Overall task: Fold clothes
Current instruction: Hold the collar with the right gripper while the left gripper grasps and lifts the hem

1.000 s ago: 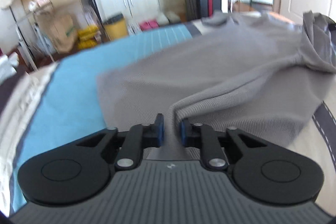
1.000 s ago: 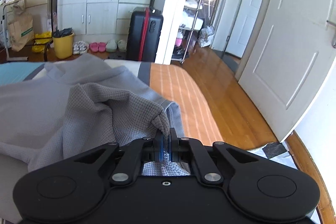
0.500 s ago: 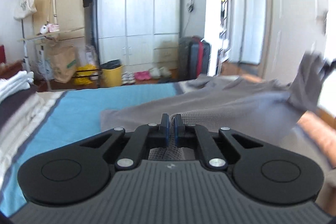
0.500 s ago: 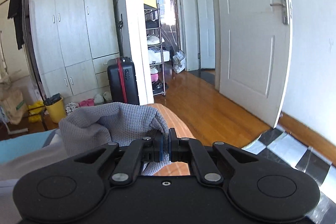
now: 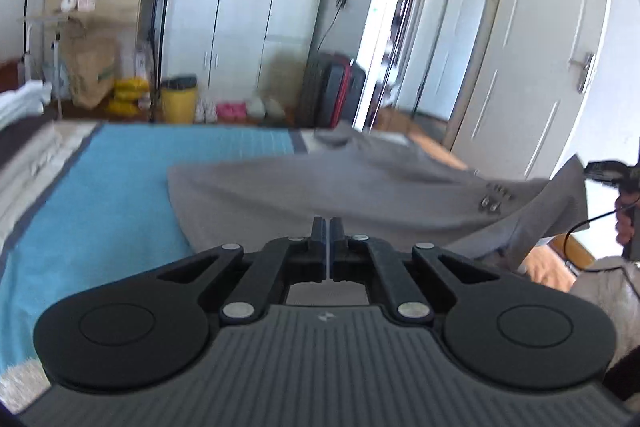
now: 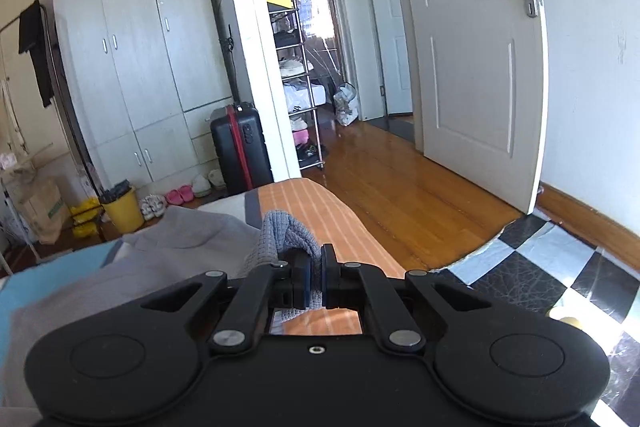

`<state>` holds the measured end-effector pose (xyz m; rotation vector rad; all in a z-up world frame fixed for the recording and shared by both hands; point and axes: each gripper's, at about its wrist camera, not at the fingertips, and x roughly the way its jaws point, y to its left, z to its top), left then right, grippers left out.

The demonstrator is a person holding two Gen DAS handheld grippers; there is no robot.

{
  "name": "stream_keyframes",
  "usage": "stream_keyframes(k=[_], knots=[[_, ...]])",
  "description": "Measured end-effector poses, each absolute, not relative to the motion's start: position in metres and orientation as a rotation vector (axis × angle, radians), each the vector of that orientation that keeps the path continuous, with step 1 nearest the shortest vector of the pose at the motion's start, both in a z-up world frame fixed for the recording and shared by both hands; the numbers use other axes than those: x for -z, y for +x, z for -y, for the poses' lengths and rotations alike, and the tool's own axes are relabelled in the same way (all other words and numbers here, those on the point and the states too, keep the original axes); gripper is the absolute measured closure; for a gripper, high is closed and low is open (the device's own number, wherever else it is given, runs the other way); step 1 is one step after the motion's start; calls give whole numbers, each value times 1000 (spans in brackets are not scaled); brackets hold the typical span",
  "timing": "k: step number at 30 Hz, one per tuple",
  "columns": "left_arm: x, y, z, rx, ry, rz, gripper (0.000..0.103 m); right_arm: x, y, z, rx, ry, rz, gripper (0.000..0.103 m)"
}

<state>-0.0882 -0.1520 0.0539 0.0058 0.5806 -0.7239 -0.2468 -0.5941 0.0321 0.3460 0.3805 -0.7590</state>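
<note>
A grey knit shirt with small buttons lies spread over the bed's blue cover, its near edge raised and stretched. My left gripper is shut, pinching that near edge; grey cloth shows just under the jaws. My right gripper is shut on a bunched corner of the same shirt, held up over the bed's orange striped end. In the left wrist view the right gripper appears at the far right with the raised corner, a hand behind it.
Past the foot of the bed stand a black and red suitcase, a yellow bin, shoes and white wardrobes. A white door stands ajar over the wooden floor. Folded whites sit far left.
The left jaws went from slightly apart around a fold to shut on it. Both grippers rose with the shirt's edge and tilted up, so the room now fills both views.
</note>
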Motion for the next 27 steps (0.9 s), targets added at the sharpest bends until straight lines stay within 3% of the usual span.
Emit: stream_keyframes(k=[1, 2, 3, 5, 12, 13, 14, 15, 16, 17, 18, 27], knots=[[-47, -84, 164, 749, 57, -611, 94, -31, -245, 596, 757, 349, -382, 99], [-40, -80, 178, 781, 113, -638, 82, -30, -243, 597, 756, 348, -384, 99], [-32, -78, 194, 816, 170, -669, 56, -29, -243, 597, 755, 345, -386, 99], [-14, -74, 225, 886, 278, -737, 30, -28, -239, 597, 755, 335, -395, 99], [70, -65, 303, 938, 644, -940, 28, -23, -234, 599, 759, 320, -409, 99], [79, -64, 306, 913, 676, -940, 25, -21, -234, 600, 756, 326, -414, 99], [87, -64, 307, 893, 701, -932, 9, -20, -233, 601, 753, 332, -416, 99], [89, -62, 306, 889, 698, -913, 10, -19, -233, 602, 752, 335, -416, 99], [88, -60, 304, 892, 681, -890, 18, -18, -232, 602, 751, 338, -417, 99], [85, -61, 301, 895, 664, -862, 52, -18, -232, 603, 750, 340, -416, 99], [78, -63, 298, 908, 645, -835, 97, -18, -232, 603, 749, 343, -416, 99], [-19, -101, 246, 745, 441, -445, 99, -23, -241, 603, 716, 361, -395, 99]])
